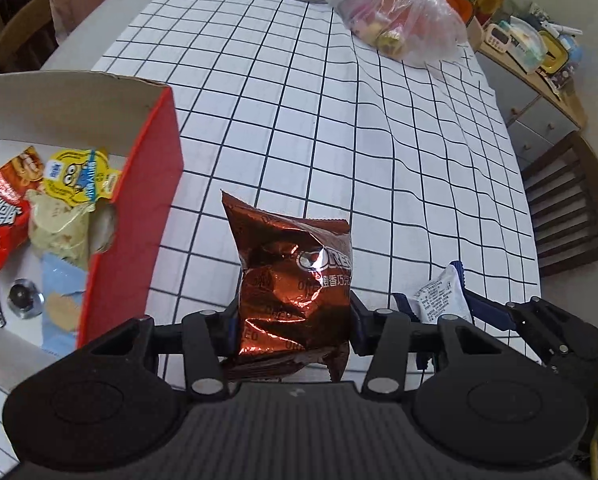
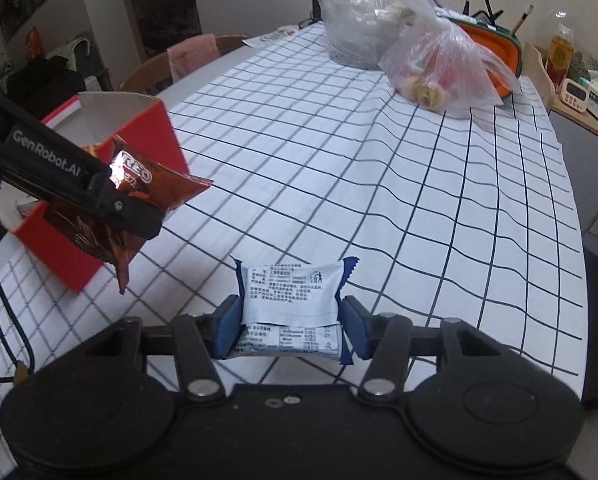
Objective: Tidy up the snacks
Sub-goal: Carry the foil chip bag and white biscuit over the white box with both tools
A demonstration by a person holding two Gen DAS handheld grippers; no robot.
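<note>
Gripping a brown Oreo packet (image 1: 295, 280), the left gripper (image 1: 293, 320) sits nearer the red box (image 1: 139, 200) — right gripper (image 2: 291, 320) clamps a white packet (image 2: 291, 292).

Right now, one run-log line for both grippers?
left gripper: shut on brown foil Oreo packet | right gripper: shut on white-blue snack packet | red cardboard box: part-filled

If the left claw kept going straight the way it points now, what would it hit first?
Probably the checked tablecloth. The left claw, shut on the brown Oreo packet, aims down at bare cloth, with the red box off to its left. Depth is unclear.
</note>
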